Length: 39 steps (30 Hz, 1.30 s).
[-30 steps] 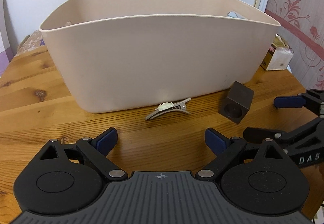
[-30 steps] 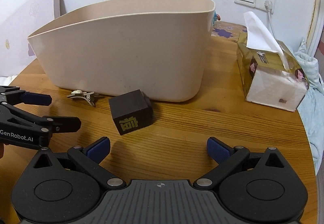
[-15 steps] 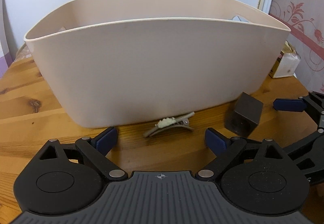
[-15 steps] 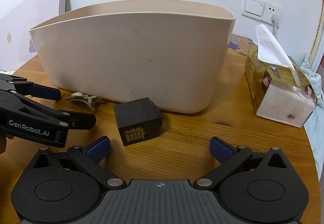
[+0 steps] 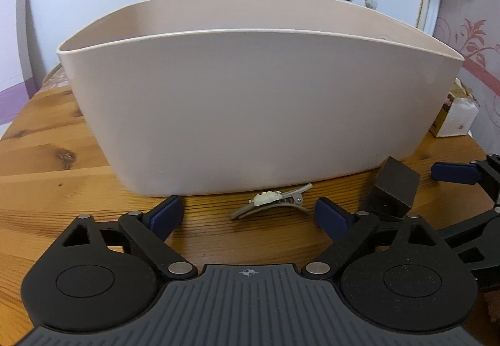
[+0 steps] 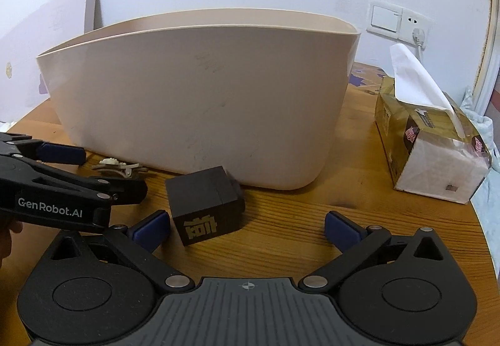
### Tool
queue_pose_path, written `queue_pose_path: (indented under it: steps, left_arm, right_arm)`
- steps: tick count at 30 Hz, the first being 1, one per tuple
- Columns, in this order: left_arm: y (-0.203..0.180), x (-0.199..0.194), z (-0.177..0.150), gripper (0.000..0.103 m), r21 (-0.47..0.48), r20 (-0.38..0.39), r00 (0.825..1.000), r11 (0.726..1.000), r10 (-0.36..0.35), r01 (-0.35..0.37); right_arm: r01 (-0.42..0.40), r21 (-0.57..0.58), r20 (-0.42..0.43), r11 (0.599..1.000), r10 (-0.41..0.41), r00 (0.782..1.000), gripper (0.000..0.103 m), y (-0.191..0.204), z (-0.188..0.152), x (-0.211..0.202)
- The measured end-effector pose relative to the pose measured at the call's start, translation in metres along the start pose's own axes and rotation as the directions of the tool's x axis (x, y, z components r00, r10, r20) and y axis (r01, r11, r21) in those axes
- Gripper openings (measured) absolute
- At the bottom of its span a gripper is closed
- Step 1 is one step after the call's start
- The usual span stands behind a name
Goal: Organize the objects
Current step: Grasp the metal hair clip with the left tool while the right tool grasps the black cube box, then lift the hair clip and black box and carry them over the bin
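A grey hair clip (image 5: pixel 272 204) with a pale ornament lies on the wooden table right in front of a big beige bin (image 5: pixel 250 108). My left gripper (image 5: pixel 248 216) is open, its blue pads on either side of the clip, close to the table. A black cube (image 6: pixel 207 205) with gold characters sits by the bin's wall; it also shows in the left wrist view (image 5: pixel 392 191). My right gripper (image 6: pixel 247 228) is open, its left pad next to the cube, the cube between the fingers. The clip (image 6: pixel 117 167) shows behind the left gripper's fingers (image 6: pixel 62 153).
A tissue box (image 6: pixel 431 152) stands on the table to the right of the bin (image 6: pixel 200 108). The round table's edge (image 6: pixel 487 252) curves close on the right. A wall with a switch and socket (image 6: pixel 400 21) is behind.
Both grippers have moved forward and lower toward the bin. The clip now lies between the left pads and the cube sits between the right fingers. Both stay open.
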<state>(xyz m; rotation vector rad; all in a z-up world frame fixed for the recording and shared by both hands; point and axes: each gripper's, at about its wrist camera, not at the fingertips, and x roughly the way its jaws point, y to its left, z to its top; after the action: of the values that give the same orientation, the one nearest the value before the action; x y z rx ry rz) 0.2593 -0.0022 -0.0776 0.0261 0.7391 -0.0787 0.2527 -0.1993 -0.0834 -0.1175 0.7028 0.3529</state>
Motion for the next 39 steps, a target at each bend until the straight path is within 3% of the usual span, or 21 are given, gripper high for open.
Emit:
queue_pose_path:
  steps: [2, 5, 11, 13, 29, 39]
  left_arm:
    - [0.0, -0.002, 0.0, 0.083, -0.002, 0.003, 1.0, 1.0, 0.016, -0.016]
    - [0.007, -0.002, -0.001, 0.077, -0.005, 0.007, 1.0, 1.0, 0.02, -0.02]
    - [0.017, -0.012, -0.007, 0.057, -0.019, 0.024, 0.999, 0.999, 0.036, -0.035]
    - [0.015, -0.015, -0.011, 0.056, -0.016, 0.024, 0.999, 1.0, 0.025, -0.024]
    - [0.018, -0.018, -0.008, 0.056, -0.013, 0.015, 1.0, 1.0, 0.011, -0.011]
    - [0.03, -0.043, -0.012, 0.056, -0.038, 0.039, 0.999, 0.999, 0.022, -0.021]
  right_arm:
    - [0.004, 0.003, 0.0, 1.0, -0.004, 1.0, 0.103, -0.002, 0.002, 0.002]
    - [0.002, 0.003, 0.011, 1.0, -0.002, 1.0, 0.093, 0.0, 0.002, 0.0]
    - [0.0, -0.001, 0.024, 1.0, 0.0, 1.0, 0.051, 0.006, 0.006, -0.004]
    - [0.003, -0.001, 0.029, 1.0, -0.003, 1.0, 0.042, 0.008, 0.006, -0.006]
    - [-0.002, -0.012, 0.027, 1.0, 0.003, 1.0, 0.041, 0.011, -0.002, -0.024]
    - [0.011, -0.017, 0.063, 1.0, -0.01, 0.998, 0.041, 0.008, -0.003, -0.046]
